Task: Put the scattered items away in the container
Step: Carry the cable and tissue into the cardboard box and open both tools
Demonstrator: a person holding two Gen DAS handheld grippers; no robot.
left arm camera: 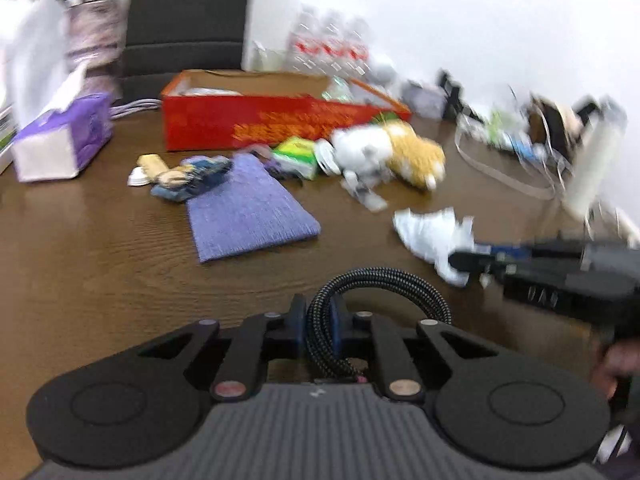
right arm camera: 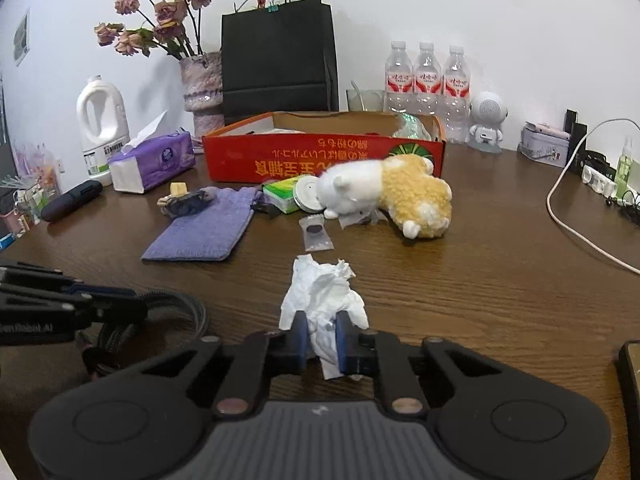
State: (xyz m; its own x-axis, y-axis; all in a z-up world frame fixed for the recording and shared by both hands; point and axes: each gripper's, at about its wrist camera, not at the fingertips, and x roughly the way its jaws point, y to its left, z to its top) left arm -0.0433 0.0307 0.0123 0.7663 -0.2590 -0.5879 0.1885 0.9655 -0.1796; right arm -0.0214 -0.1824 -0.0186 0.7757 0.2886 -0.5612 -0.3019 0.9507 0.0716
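On a dark wooden bench (right arm camera: 460, 300), the right tool (right arm camera: 322, 340) pinches the near end of a crumpled white tissue (right arm camera: 320, 292), whose long axis runs away from the camera toward an open red box (right arm camera: 320, 156) at the back. The left tool (left arm camera: 318, 322) clamps a loop of black braided cable (left arm camera: 384, 280). Between tissue and box lie a white-and-tan plush toy (right arm camera: 388, 192), on its side, and a flat purple pouch (right arm camera: 204, 228), its long axis angled toward the box.
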